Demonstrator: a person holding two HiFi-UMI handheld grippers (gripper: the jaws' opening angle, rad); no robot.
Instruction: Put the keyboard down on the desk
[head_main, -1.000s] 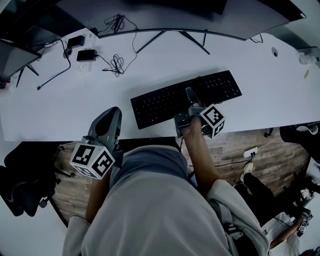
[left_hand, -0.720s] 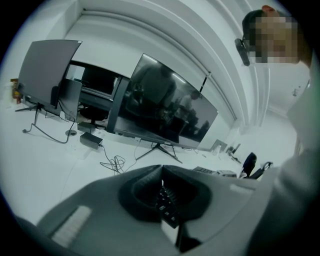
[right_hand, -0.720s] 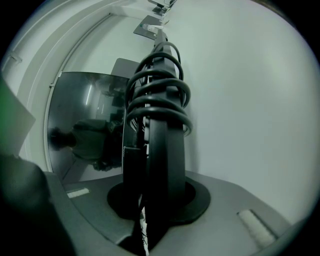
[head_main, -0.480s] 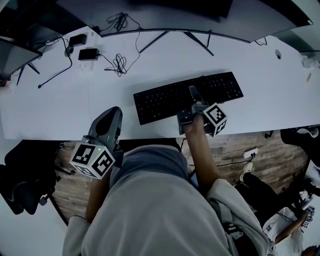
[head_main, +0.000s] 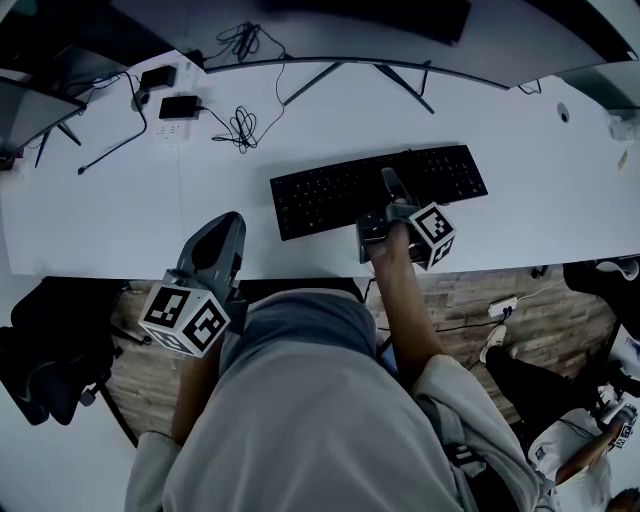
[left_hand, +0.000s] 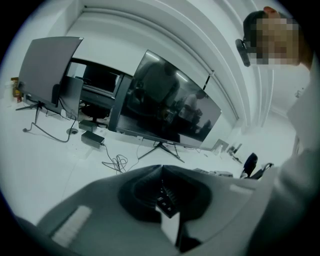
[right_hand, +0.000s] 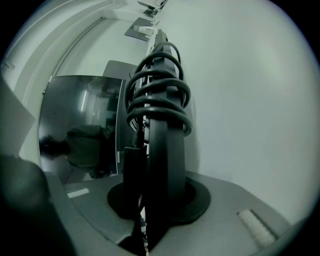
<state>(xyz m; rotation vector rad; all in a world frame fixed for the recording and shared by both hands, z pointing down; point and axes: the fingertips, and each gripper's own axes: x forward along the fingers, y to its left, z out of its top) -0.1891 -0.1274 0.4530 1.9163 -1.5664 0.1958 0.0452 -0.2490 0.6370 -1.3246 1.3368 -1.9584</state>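
Across the white desk the fixed things (the monitor foot, the loose cable coil) have hardly moved in the head view over the last second. The black keyboard has: it now lies a little farther from the desk's near edge and looks slightly smaller, which I read as being carried inward and lowered. It sits over the middle of the desk, roughly level and slanting up to the right. Whether its underside already touches the surface I cannot tell from above. The right tool has travelled with it and remains narrowly clamped on the keyboard's near edge. Its own view looks along the keyboard edge-on, with what seems to be the keyboard's bundled cable looped just ahead and the desk surface close alongside. The left tool has kept its place over the near left edge, jaws together on nothing. The placement looks nearly done, with only the last settling and the release of the grip left.
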